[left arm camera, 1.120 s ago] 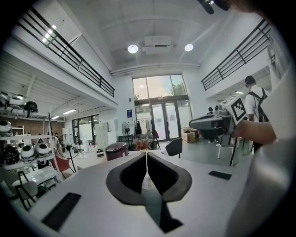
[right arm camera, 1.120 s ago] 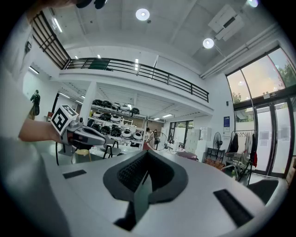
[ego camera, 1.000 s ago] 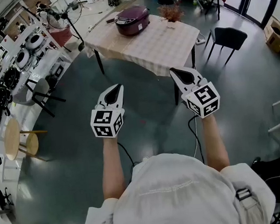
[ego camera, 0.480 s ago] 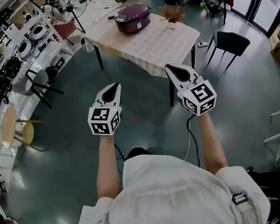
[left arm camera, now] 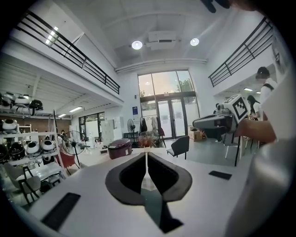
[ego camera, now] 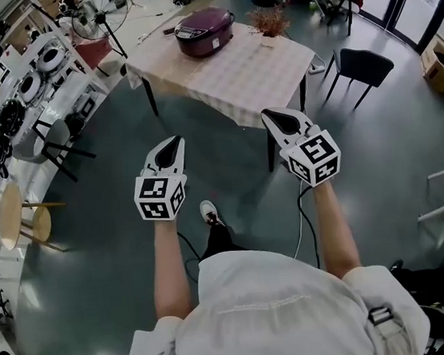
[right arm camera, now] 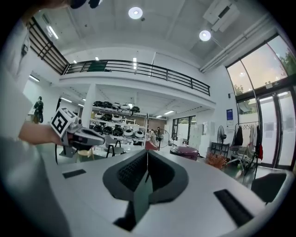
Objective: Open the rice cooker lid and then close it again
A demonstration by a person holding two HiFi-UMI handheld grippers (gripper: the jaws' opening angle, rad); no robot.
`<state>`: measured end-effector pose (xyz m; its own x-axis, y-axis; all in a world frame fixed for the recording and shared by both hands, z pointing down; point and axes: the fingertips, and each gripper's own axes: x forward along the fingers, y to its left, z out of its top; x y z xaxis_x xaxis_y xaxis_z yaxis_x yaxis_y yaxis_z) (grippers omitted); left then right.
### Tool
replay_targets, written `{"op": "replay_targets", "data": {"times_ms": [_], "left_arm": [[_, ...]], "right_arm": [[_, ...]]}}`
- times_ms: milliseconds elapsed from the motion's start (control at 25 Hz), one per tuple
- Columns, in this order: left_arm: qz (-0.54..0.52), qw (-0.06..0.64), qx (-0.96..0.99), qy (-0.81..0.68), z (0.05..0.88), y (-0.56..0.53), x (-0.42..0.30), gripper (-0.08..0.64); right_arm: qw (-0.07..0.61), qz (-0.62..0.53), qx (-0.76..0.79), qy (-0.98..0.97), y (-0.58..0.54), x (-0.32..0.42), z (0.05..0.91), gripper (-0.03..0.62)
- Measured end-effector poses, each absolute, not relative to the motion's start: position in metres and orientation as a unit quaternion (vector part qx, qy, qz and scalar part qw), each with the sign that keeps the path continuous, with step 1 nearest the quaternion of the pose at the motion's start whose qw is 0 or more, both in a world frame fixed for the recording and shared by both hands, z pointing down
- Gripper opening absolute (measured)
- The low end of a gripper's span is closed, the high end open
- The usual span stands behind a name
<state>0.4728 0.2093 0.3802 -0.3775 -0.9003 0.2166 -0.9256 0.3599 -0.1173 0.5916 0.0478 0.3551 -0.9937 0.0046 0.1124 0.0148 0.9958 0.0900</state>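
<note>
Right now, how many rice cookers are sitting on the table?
1: the purple rice cooker, closed, at the far left corner of the table. Nothing there could hide another.

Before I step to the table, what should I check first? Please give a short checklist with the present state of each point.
1. Lid of the rice cooker shut: ok.
2. Left tool empty, jaws together: ok.
3. Right tool empty, jaws together: ok.
4. Rice cooker within reach: not ok; both tools are well short of the table.
5. Where the lid release sits: cannot tell, too small from here.
</note>
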Motion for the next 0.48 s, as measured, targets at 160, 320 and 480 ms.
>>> {"op": "replay_targets", "data": {"times_ms": [160, 320, 480], "left_arm": [[0.093, 0.064, 0.564, -0.818, 0.388, 0.197, 0.425, 0.065], [0.083, 0.055, 0.575, -0.812, 0.379, 0.183, 0.361, 0.115], [0.076, 0.034, 0.58, -0.811, 0.361, 0.176, 0.297, 0.121]], "right_arm": [[0.024, 0.019, 0.002, -1.0, 0.026, 0.552, 0.339, 0.018], [0.018, 0.014, 0.011, -1.0, 0.012, 0.494, 0.328, 0.023], [0.027, -0.016, 0.001, -1.0, 0.016, 0.431, 0.319, 0.106]]}}
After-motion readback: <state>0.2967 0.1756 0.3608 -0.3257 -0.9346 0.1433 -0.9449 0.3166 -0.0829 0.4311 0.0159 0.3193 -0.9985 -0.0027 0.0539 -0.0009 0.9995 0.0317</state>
